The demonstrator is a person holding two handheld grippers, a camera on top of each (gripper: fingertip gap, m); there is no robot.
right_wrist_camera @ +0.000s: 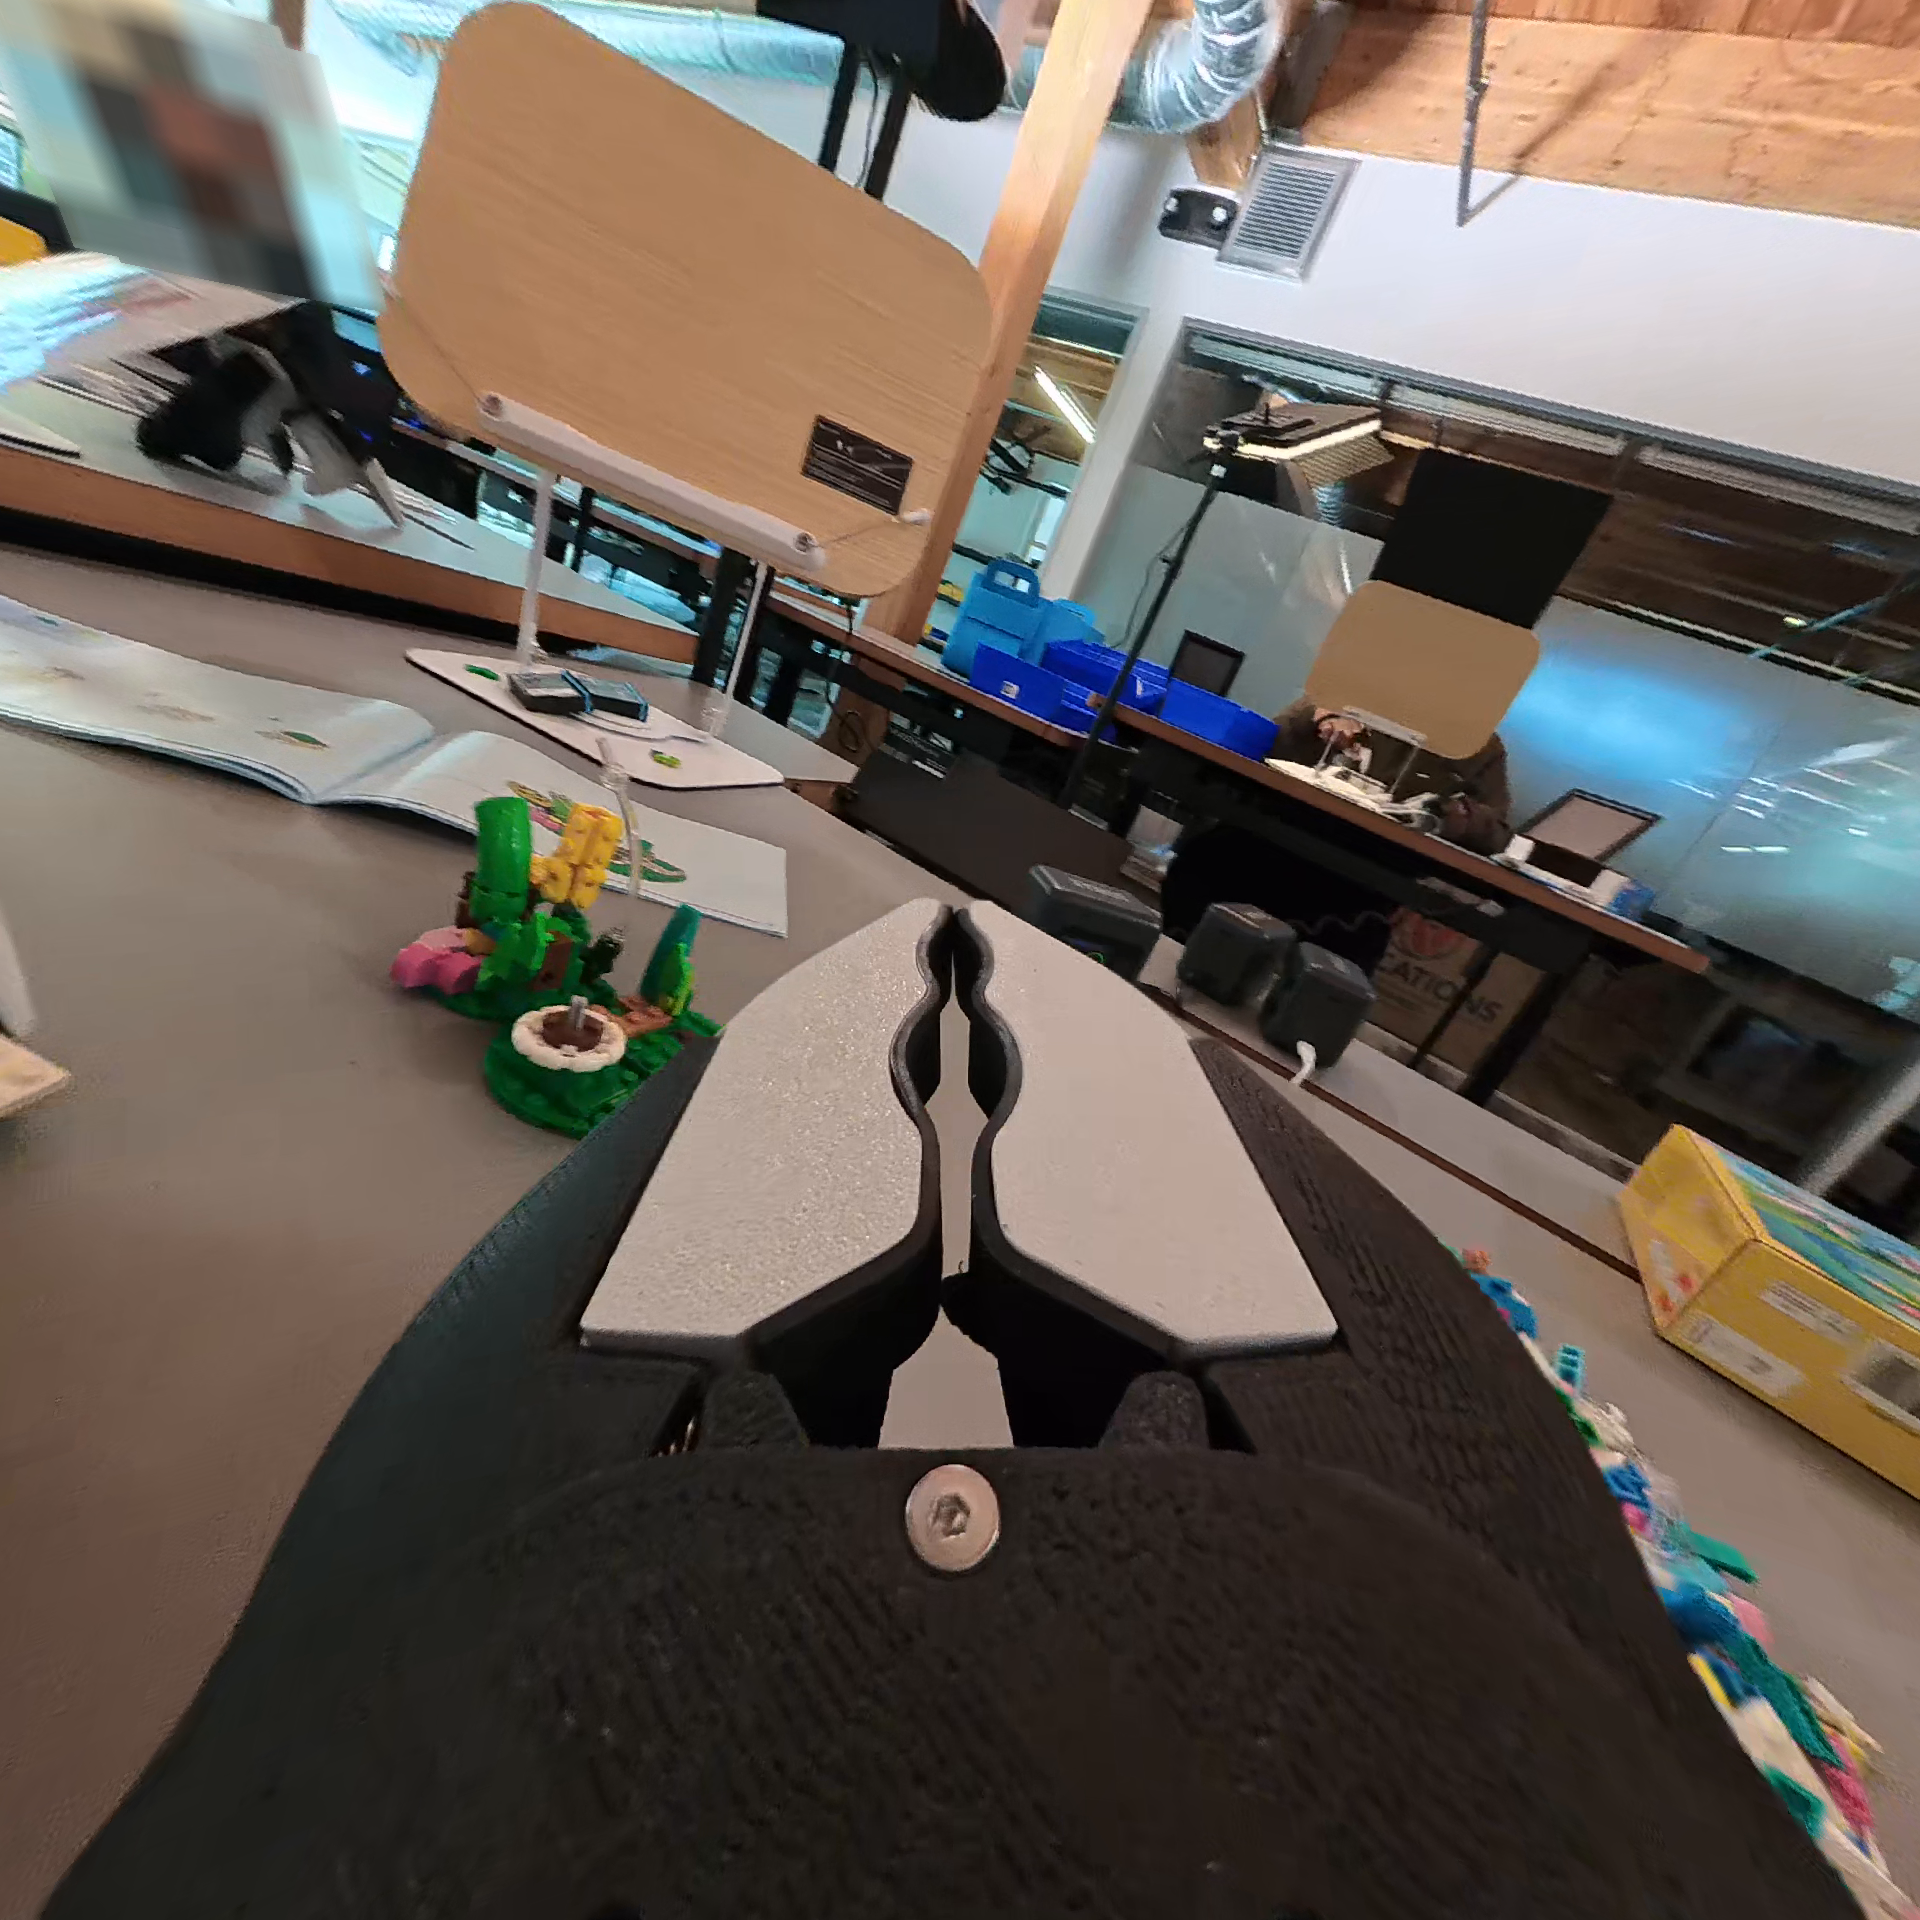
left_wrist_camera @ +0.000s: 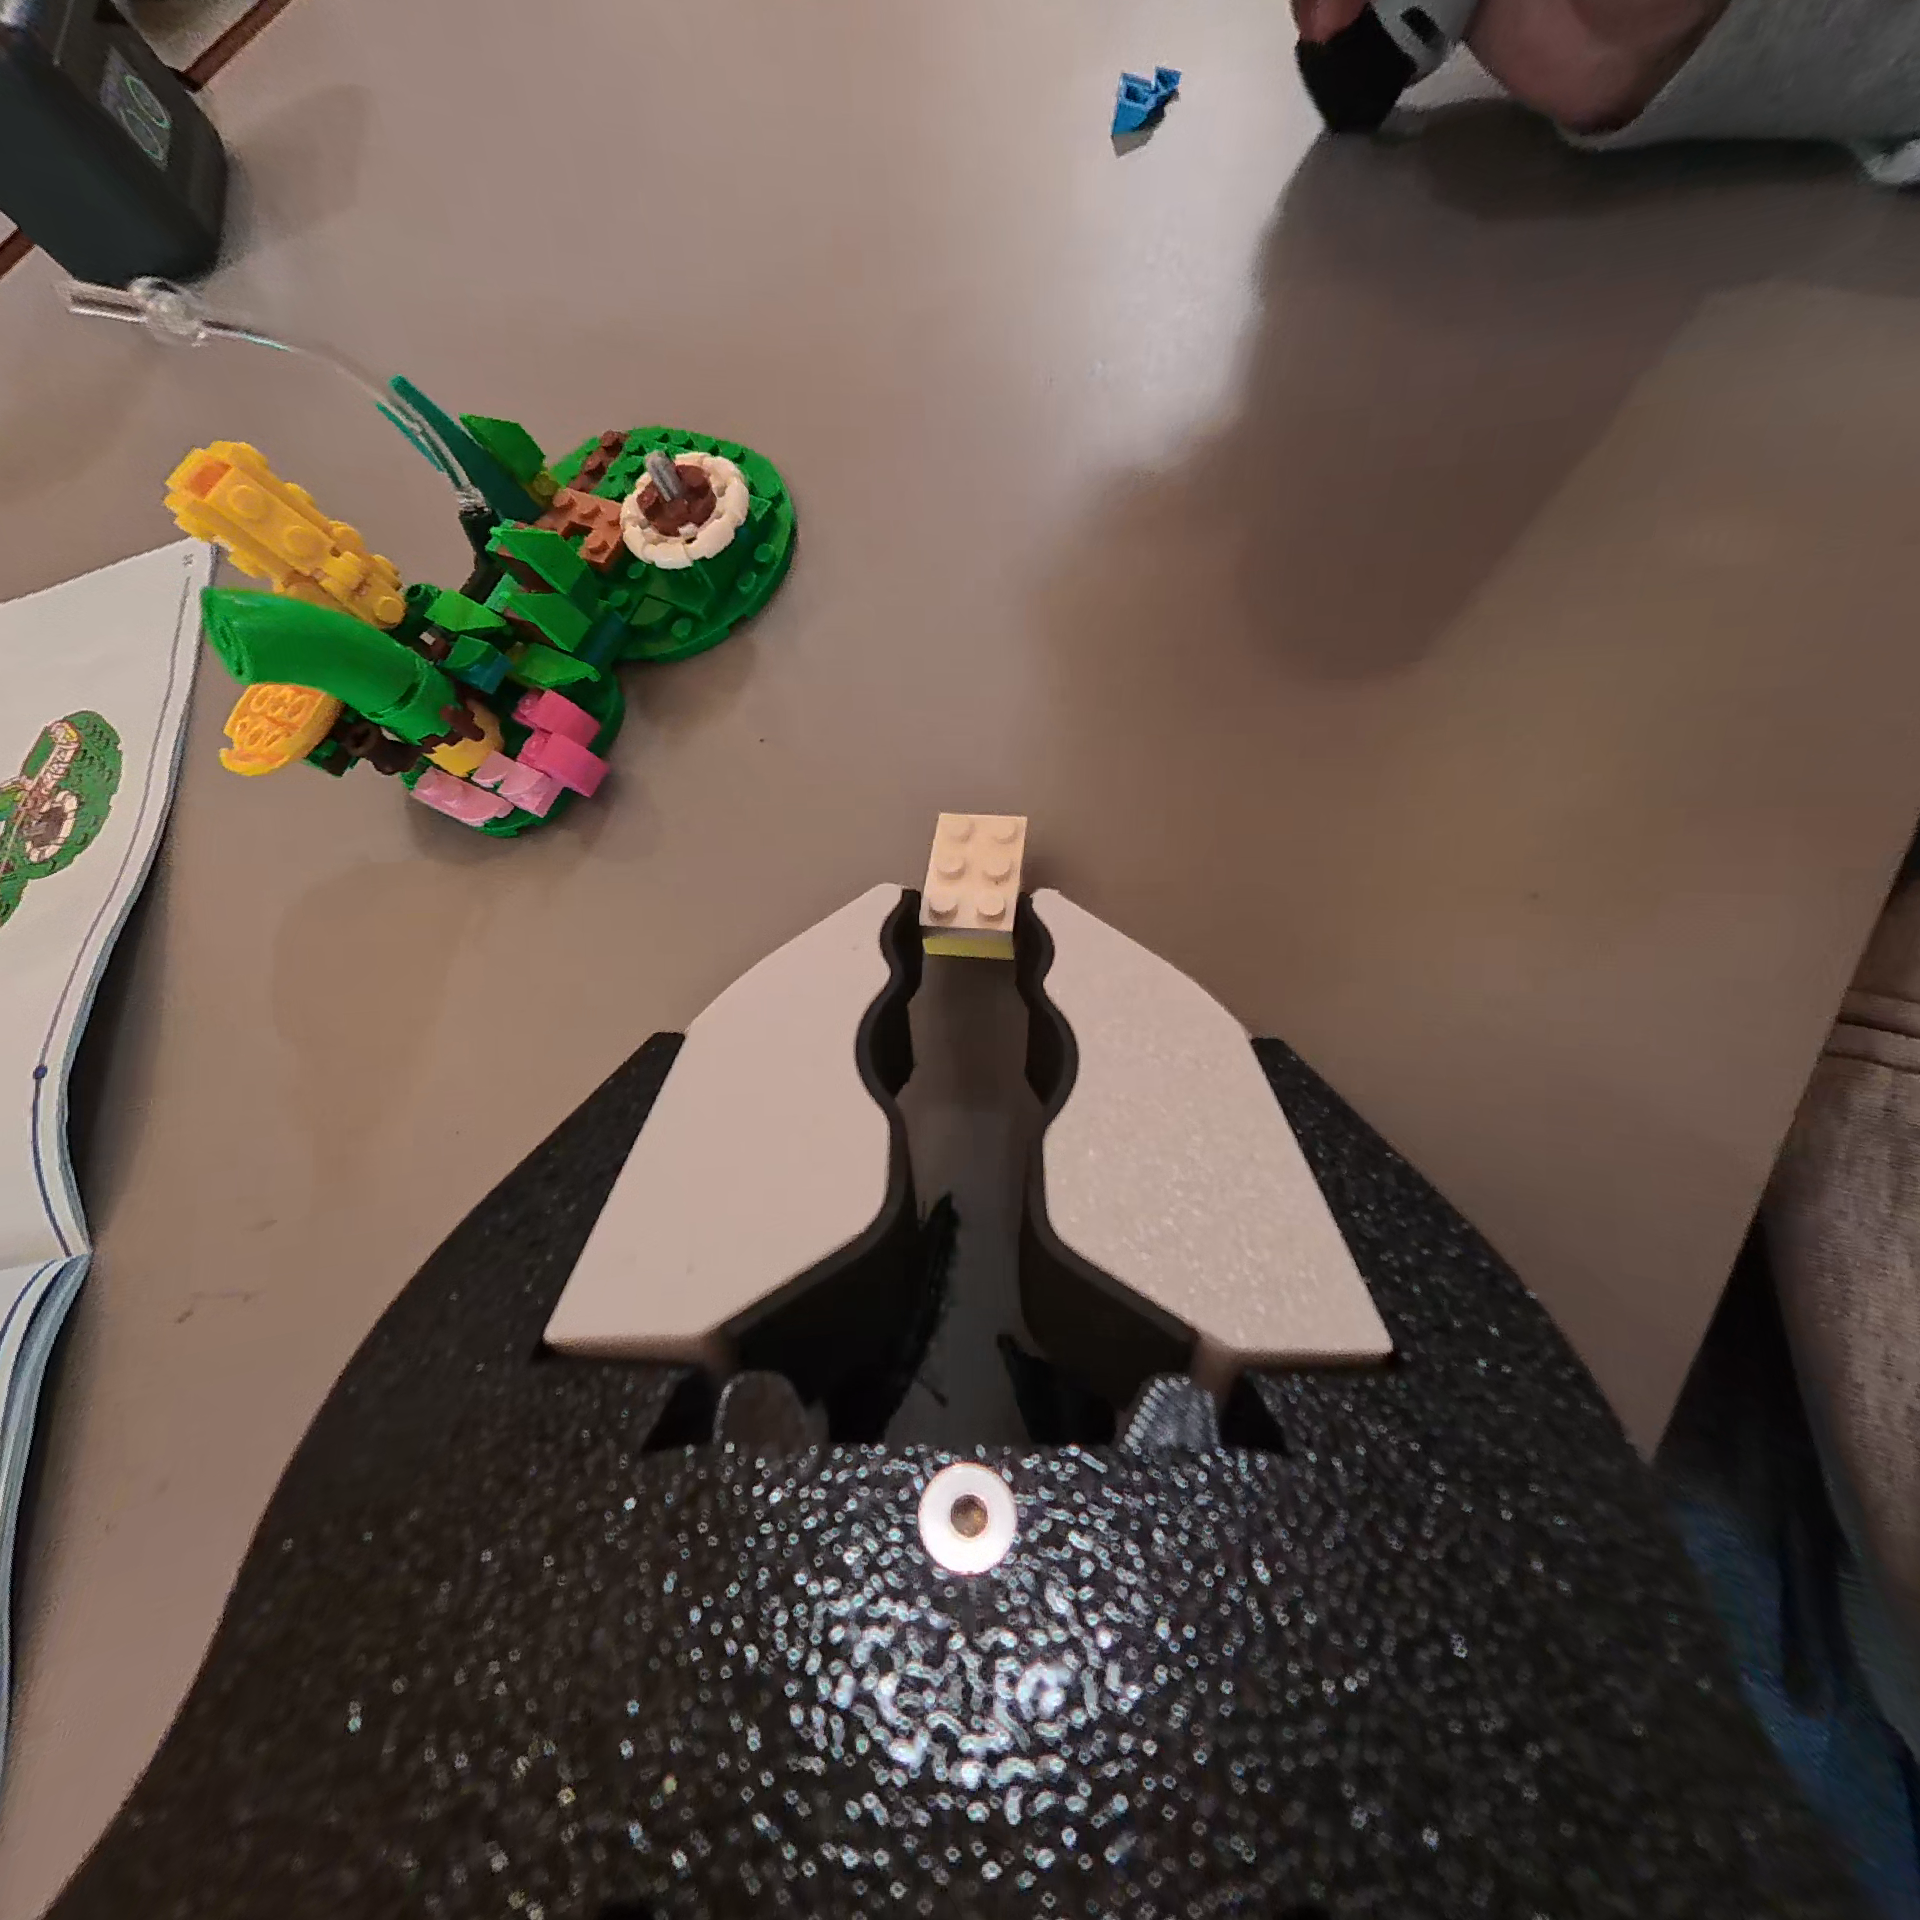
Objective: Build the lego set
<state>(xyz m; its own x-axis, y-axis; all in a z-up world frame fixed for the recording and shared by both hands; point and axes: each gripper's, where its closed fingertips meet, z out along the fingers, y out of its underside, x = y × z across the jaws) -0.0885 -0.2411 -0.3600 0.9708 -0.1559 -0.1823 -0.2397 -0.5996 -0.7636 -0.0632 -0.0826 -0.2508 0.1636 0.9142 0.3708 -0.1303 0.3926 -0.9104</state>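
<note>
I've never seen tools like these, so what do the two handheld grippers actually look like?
Both look alike. The left gripper and right gripper each have a rough, speckled black plastic body, two flat pale grey fingers with wavy black inner edges, and one silver screw at the middle. No cables show. Raised markings sit on the left body.

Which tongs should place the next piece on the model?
Left. The left tongs already grip a tan brick with the model close ahead-left. The right tongs are shut and empty.

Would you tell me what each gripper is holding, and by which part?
Left gripper pinches the tan brick by its two long sides, near end. Right gripper holds nothing.
</note>
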